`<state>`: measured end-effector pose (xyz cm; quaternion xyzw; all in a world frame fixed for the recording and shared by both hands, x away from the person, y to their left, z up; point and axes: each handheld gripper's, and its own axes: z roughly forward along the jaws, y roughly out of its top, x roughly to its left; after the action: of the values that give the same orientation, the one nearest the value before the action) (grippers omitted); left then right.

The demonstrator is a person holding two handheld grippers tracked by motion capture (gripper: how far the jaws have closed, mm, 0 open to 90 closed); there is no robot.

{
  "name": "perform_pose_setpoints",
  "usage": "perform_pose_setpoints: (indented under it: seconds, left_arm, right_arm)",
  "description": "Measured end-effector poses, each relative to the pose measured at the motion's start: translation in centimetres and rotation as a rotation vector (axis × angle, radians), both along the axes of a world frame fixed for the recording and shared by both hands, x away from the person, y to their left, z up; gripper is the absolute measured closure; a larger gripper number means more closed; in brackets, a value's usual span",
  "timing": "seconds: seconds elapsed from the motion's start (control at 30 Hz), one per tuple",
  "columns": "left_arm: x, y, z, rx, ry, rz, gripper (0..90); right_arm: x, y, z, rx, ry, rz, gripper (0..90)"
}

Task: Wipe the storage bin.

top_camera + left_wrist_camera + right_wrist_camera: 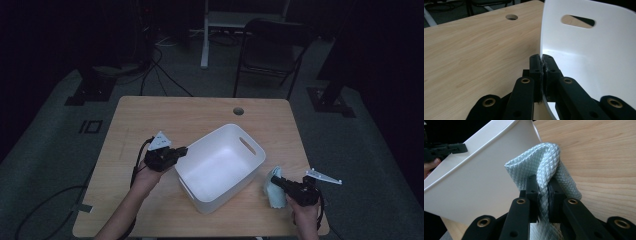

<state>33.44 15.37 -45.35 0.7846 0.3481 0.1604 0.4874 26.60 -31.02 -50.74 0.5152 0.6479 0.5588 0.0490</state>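
We are finding no text, label, brand, number or sign that we can read on anything in these views.

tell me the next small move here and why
Probably lift the cloth up and over the bin wall. The right gripper pinches the cloth just outside the bin, and the left gripper clamps the bin's rim, steadying it; the bin looks empty.
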Motion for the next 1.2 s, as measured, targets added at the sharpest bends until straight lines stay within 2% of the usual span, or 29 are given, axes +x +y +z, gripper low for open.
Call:
perform_pose_setpoints:
  seconds: [0.13,0.2,0.3,0.37,0.47,0.57,0.7,0.8,0.87,0.97,1.07,1.2]
  left_arm:
    - [-1.0,0.1,0.0,0.004,-0.005,0.046,87.5]
    - [-1.5,0.2,-0.1,-0.01,-0.003,0.088,87.5]
    - [-2.2,0.3,-0.4,-0.029,-0.011,0.113,87.3]
    - [-2.8,0.2,-0.4,-0.012,-0.032,0.104,87.2]
    - [-3.0,0.2,-0.4,-0.02,-0.022,0.097,86.4]
    - [-3.2,0.1,-0.3,-0.001,-0.017,0.084,85.6]
    - [-3.3,-0.1,-0.4,0.012,-0.029,0.088,86.1]
    - [-3.3,-0.2,-0.4,0.016,-0.032,0.09,86.4]
    - [-3.2,-0.2,-0.4,0.004,-0.029,0.077,86.2]
    - [-3.2,-0.3,-0.5,0.012,-0.038,0.07,86.3]
    - [-3.0,-0.3,-0.5,0.015,-0.042,0.062,86.4]
    - [-3.0,-0.4,-0.6,0.013,-0.049,0.052,86.6]
  right_arm:
    - [0.1,0.0,0.0,0.0,0.002,0.001,82.0]
    - [0.1,0.0,0.0,-0.001,0.001,0.001,82.0]
    - [0.2,0.1,0.0,-0.001,0.001,0.0,82.1]
    - [0.3,0.1,0.1,0.003,0.001,0.004,82.0]
    - [0.5,0.4,0.3,0.002,-0.006,0.014,82.3]
    - [0.7,0.7,0.8,0.006,-0.02,0.021,82.4]
    - [1.2,1.1,1.7,0.02,-0.04,0.033,82.8]
    - [1.6,1.6,2.8,0.026,-0.071,0.045,83.0]
    - [1.9,1.9,3.5,0.033,-0.086,0.05,83.4]
    - [2.1,2.5,4.1,0.048,-0.102,0.06,83.6]
    - [2.4,3.2,4.2,0.022,-0.11,0.067,83.6]
    - [3.3,3.6,3.4,0.001,-0.092,0.058,83.7]
